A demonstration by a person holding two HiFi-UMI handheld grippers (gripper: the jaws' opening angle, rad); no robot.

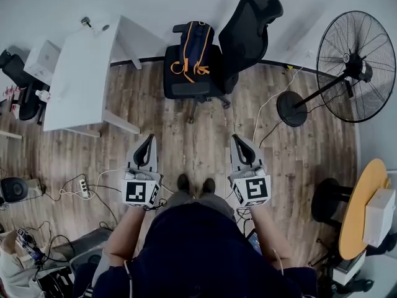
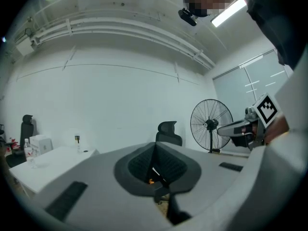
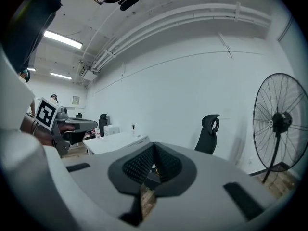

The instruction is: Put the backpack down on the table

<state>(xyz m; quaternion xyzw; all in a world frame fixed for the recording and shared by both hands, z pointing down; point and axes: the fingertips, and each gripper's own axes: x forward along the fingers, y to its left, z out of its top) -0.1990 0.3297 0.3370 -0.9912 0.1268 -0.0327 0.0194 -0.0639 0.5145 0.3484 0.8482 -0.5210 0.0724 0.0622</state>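
Observation:
A dark blue backpack [image 1: 192, 53] with orange straps stands on the seat of a black office chair [image 1: 245, 36] at the far side of the wooden floor. The white table [image 1: 80, 82] is to the chair's left. My left gripper [image 1: 149, 140] and right gripper [image 1: 238, 141] are held side by side in front of me, pointing toward the chair and well short of it. Both are shut with nothing in them. In the left gripper view the left gripper [image 2: 155, 147] has its jaws meeting, and the right gripper [image 3: 154, 147] shows the same in its own view. The jaws hide most of the backpack in both gripper views.
A large standing fan [image 1: 353, 67] is at the right with its cable across the floor. A round yellow table [image 1: 363, 203] carries a white box at the far right. A power strip and cables [image 1: 84, 188] lie on the floor at the left. A white box [image 1: 42, 61] stands beside the table.

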